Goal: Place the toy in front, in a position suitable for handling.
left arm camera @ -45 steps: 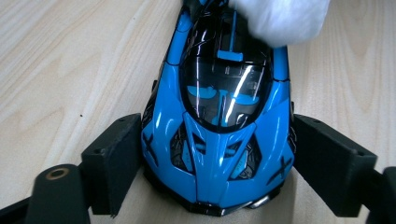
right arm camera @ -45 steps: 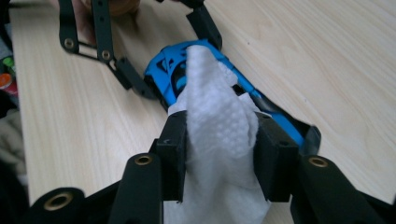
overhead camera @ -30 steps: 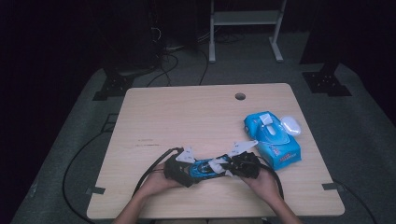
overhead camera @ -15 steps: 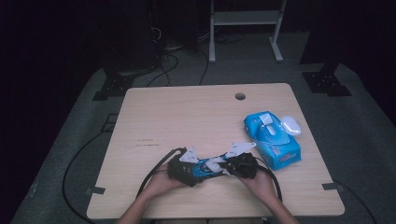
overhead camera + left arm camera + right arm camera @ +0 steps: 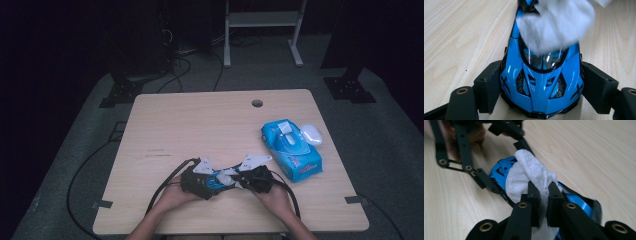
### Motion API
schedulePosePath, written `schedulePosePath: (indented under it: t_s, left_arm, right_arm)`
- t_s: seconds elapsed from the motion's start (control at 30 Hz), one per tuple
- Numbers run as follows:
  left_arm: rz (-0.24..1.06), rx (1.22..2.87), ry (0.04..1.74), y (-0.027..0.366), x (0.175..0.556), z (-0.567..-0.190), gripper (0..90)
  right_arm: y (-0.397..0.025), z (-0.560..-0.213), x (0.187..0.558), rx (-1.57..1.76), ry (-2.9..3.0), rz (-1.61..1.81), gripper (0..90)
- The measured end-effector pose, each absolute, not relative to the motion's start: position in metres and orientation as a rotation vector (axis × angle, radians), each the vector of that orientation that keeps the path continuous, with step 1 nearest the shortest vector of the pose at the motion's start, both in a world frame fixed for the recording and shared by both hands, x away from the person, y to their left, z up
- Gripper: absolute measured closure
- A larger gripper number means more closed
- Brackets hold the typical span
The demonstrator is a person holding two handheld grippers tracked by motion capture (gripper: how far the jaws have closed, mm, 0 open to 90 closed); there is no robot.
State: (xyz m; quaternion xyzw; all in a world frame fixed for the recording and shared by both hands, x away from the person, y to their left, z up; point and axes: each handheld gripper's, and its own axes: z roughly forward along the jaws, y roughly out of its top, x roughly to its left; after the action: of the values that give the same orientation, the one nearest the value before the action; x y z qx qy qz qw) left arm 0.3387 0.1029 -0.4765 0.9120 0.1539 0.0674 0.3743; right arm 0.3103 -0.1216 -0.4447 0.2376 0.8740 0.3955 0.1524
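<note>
Near edge of the bench, middle: blue toy car lying between the two claws. Left claw clamped on the car, one black pad against each flank, nose of the car pointing toward that claw's camera. Jaws spread only as wide as the car's body. In the high view, same left claw at the left of the pair, held in the left hand, grey plate on top, cable trailing off left and toward the near edge.

Right claw pinched nearly closed on a white wipe, a fold of it squeezed between the two jaws and the rest bunched ahead. Wipe pressed onto the car's top, over the windscreen and roof, as seen in the left gripper view, somewhat blurred there. In the high view, right claw just right of the left one, almost touching it, held in the right hand.

Right side of the bench, well apart from the claws: blue wipe pack, lying flat, flap open on top. Touching its far right corner, a small white rounded thing, too small to identify. Round hole in the bench near the far edge. Dark floor around, with cables and stand feet.
</note>
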Motion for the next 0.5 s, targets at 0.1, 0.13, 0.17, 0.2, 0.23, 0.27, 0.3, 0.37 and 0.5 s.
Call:
schedulePosePath:
  t_s: [0.1, 0.13, 0.17, 0.2, 0.23, 0.27, 0.3, 0.37, 0.5]
  left_arm:
    - [0.17, 2.327, 0.394, 0.105, 0.339, -0.476, 24.1]
    - [0.169, 2.32, 0.399, 0.105, 0.338, -0.476, 24.1]
    - [0.173, 2.324, 0.391, 0.106, 0.339, -0.475, 24.1]
    - [0.182, 2.33, 0.383, 0.106, 0.338, -0.475, 24.2]
    - [0.182, 2.33, 0.383, 0.106, 0.338, -0.475, 24.2]
    - [0.182, 2.328, 0.383, 0.106, 0.338, -0.475, 24.4]
    - [0.182, 2.329, 0.378, 0.106, 0.338, -0.475, 24.5]
    - [0.178, 2.336, 0.375, 0.106, 0.338, -0.475, 24.8]
    - [0.192, 2.337, 0.37, 0.105, 0.337, -0.474, 24.9]
  right_arm:
    - [-0.131, -0.443, 0.314, 0.731, 2.472, 1.065, 83.0]
    - [-0.139, -0.444, 0.318, 0.776, 2.462, 1.057, 83.1]
    - [-0.144, -0.445, 0.32, 0.807, 2.466, 1.082, 83.1]
    - [-0.149, -0.447, 0.322, 0.851, 2.466, 1.12, 83.2]
    - [-0.149, -0.447, 0.322, 0.851, 2.466, 1.12, 83.2]
    - [-0.142, -0.448, 0.318, 0.82, 2.455, 1.11, 83.1]
    - [-0.138, -0.448, 0.316, 0.79, 2.462, 1.129, 83.1]
    - [-0.131, -0.449, 0.313, 0.746, 2.465, 1.136, 83.1]
    - [-0.141, -0.449, 0.319, 0.801, 2.476, 1.147, 83.1]
